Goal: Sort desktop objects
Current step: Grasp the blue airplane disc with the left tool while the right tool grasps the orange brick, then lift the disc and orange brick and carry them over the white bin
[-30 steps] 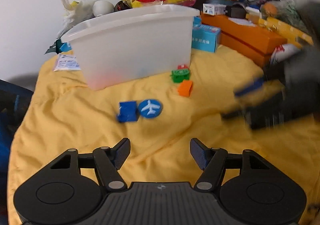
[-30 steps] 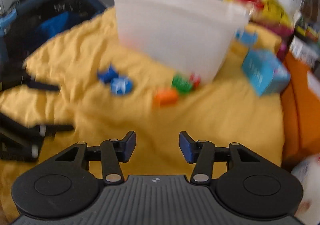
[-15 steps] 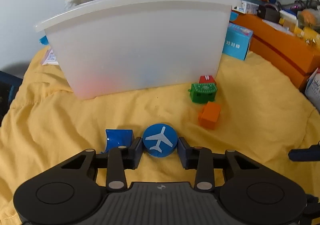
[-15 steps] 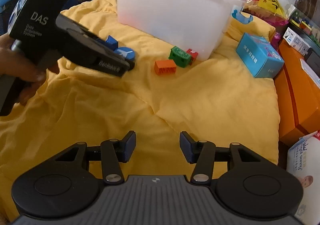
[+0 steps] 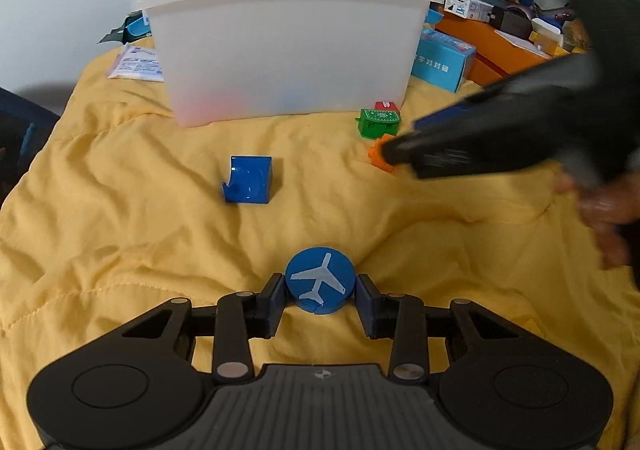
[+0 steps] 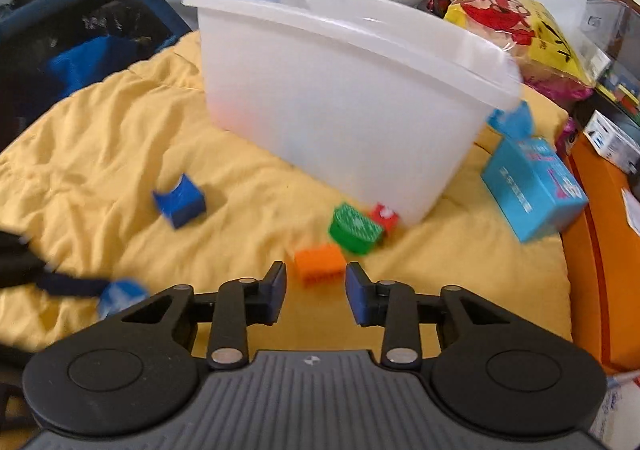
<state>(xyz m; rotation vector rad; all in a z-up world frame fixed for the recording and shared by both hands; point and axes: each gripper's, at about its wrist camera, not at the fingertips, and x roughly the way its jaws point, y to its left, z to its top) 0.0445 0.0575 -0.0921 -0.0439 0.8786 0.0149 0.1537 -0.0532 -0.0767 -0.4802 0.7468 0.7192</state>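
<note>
The white bin [image 5: 288, 46] sits well behind. My left gripper [image 5: 320, 292] clamps the blue airplane disc [image 5: 320, 280] by its round edge (it could squirt out). My right gripper [image 6: 316, 288] is closing around the orange block [image 6: 320, 262], pads not yet pressing; it may nudge it away.

The light is bright and soft, with only small shadows beside the blue block [image 5: 249, 179]. Both pictures bend round at the edges, with dark corners. The right claw [image 5: 390, 154] looks smeared in the left view. The right view is a bit blurry all over.
</note>
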